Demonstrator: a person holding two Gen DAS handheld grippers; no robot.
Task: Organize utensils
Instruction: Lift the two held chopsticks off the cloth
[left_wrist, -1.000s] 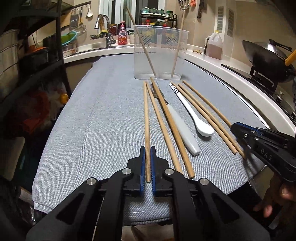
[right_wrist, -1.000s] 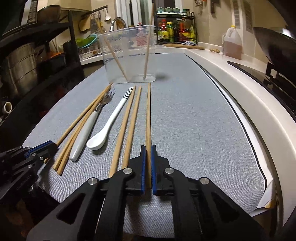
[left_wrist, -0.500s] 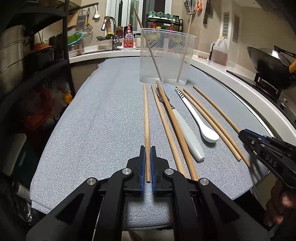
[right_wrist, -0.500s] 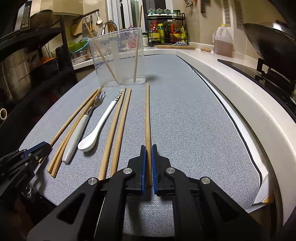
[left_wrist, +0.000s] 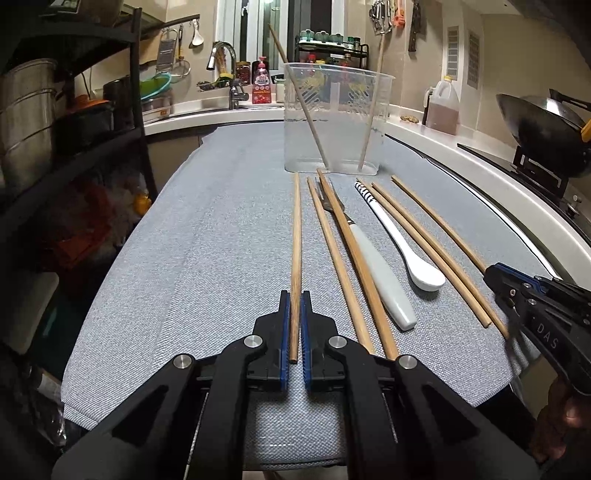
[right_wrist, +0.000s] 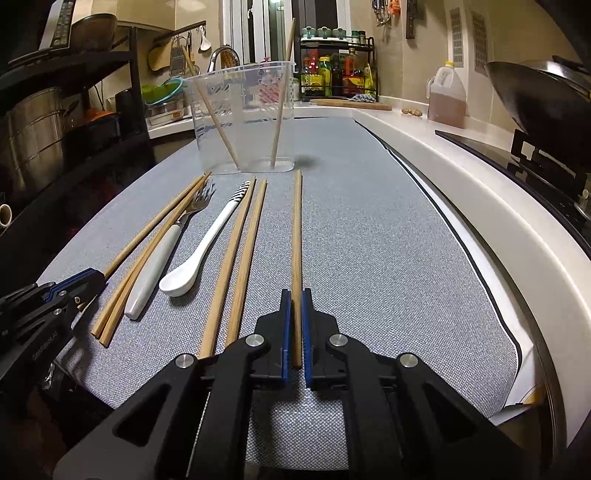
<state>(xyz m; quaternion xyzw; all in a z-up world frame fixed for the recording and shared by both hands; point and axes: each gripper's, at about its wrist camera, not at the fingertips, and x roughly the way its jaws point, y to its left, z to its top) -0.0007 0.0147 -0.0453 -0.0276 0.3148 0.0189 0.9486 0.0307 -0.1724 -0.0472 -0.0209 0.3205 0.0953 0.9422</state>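
Left gripper (left_wrist: 293, 295) pinched tight on the near end of the leftmost chopstick (left_wrist: 296, 236), blue pads pressed against both sides of the wood. Chopstick tip reaching toward the clear plastic container (left_wrist: 334, 122), stopping just short of its base, left of its middle. Right gripper (right_wrist: 295, 293) likewise clamped on the near end of the rightmost chopstick (right_wrist: 296, 229), tip pointing to the right corner of the container (right_wrist: 242, 118) base, not touching it.

Container upright at the far end of the grey mat (left_wrist: 221, 229), with two chopsticks (left_wrist: 314, 122) already leaning inside, crossing outward in a V.

Spread on the mat in front of the container, fanned out from its base: a pair of chopsticks (left_wrist: 347, 258) near the gripped left one; a white-handled fork (left_wrist: 376, 273) partly under one stick of that pair, tines toward the container; a white spoon (left_wrist: 402, 247) with striped handle end toward the container, bowl toward the near edge; another pair of chopsticks (left_wrist: 432, 254) just right of the spoon.

Beyond the container: a sink tap (left_wrist: 225, 62) to its left, a spice rack (right_wrist: 338, 70) behind it, an oil jug (left_wrist: 443, 107) and a wok (left_wrist: 543, 129) to its right on the white counter.
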